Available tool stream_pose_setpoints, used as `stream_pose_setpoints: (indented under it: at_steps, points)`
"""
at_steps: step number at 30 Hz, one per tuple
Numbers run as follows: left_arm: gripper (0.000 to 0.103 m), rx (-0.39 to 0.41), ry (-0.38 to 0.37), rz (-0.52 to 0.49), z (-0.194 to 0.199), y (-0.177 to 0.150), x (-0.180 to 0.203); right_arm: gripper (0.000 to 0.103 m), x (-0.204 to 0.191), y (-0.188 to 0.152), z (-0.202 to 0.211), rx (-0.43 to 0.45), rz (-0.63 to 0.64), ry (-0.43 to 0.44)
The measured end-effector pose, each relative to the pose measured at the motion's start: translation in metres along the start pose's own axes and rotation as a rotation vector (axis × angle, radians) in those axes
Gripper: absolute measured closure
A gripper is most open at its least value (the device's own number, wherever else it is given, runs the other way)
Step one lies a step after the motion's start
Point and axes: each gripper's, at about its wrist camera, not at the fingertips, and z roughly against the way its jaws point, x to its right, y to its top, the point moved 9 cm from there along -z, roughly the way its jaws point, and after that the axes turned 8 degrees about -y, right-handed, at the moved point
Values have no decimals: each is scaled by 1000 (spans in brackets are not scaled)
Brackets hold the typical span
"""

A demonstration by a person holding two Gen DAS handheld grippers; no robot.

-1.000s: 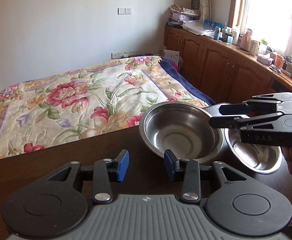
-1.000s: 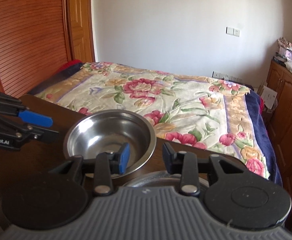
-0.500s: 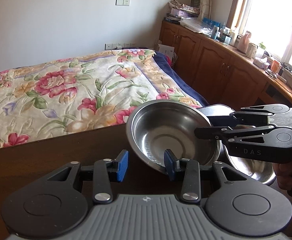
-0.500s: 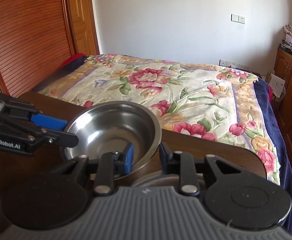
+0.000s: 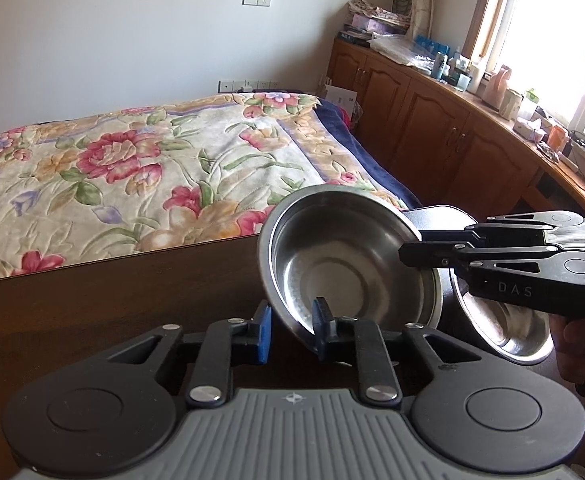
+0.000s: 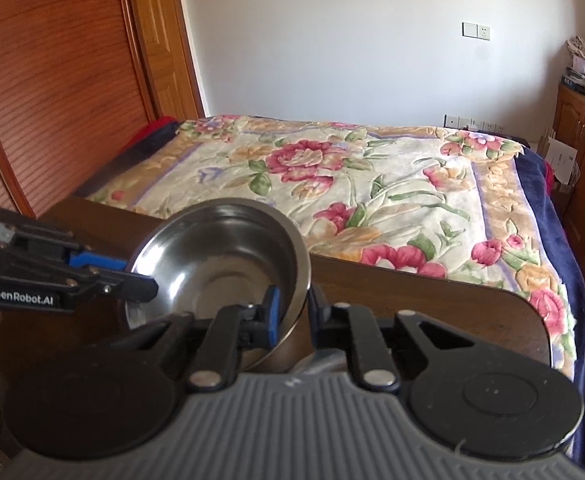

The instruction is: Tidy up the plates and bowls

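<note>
both hand-held grippers, left and right, pinch the tilted bowl rim. judgement: keep both pinches firm, level it, then nest it into second bowl on tabletop.

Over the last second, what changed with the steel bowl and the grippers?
The steel bowl left the table, tilted: both the left gripper and right gripper closed their fingers on its rim and lifted. The second bowl stayed put.
</note>
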Motion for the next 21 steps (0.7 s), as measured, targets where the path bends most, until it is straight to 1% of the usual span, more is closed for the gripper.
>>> stream_pose_setpoints:
  at_steps: [3,8,16,21]
  points:
    - [85,20,7,-6,12,1,2,88,-3,1,8,20,-20,7]
    - [85,61,12,-16,34,1,10,88,-9,5,26,61,-32,5]
    - [85,114,-10,-15,68,-5,26,88,-15,3,62,119,-48,-2]
    - [85,141,-26,-35,87,-13,41,88,-17,-3,82,142,-57,-10]
